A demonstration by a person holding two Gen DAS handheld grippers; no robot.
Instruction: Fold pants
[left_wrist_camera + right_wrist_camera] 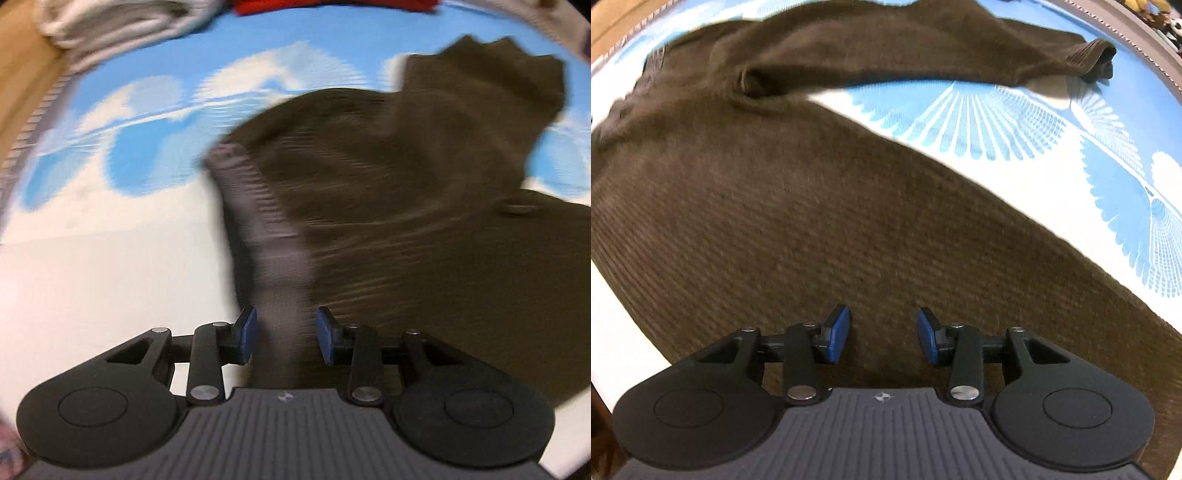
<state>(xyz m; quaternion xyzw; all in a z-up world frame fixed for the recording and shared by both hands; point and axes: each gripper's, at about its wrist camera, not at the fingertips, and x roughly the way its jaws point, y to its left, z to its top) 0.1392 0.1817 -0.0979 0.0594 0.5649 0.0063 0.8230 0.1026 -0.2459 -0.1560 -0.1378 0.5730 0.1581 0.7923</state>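
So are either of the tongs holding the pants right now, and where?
No. The left tongs stand open astride the pants' grey waistband, pads clear of it. The right tongs hang open over a leg.

Beneath my two cameras lies a printed sheet (155,110), sky blue with white clouds; I see it in the right wrist view as well (1015,122), where the print turns to fan-shaped feathered figures in blue on white. A grey stitched border (1145,40) edges it at the upper right of that view. At the top left of the left wrist view I see a heap of white folded cloth (110,26), blurred, resting at the sheet's edge. A red cloth (332,5) lies at the top centre, cut by the frame. Tan wood (22,70) shows at the far left, beyond the sheet.
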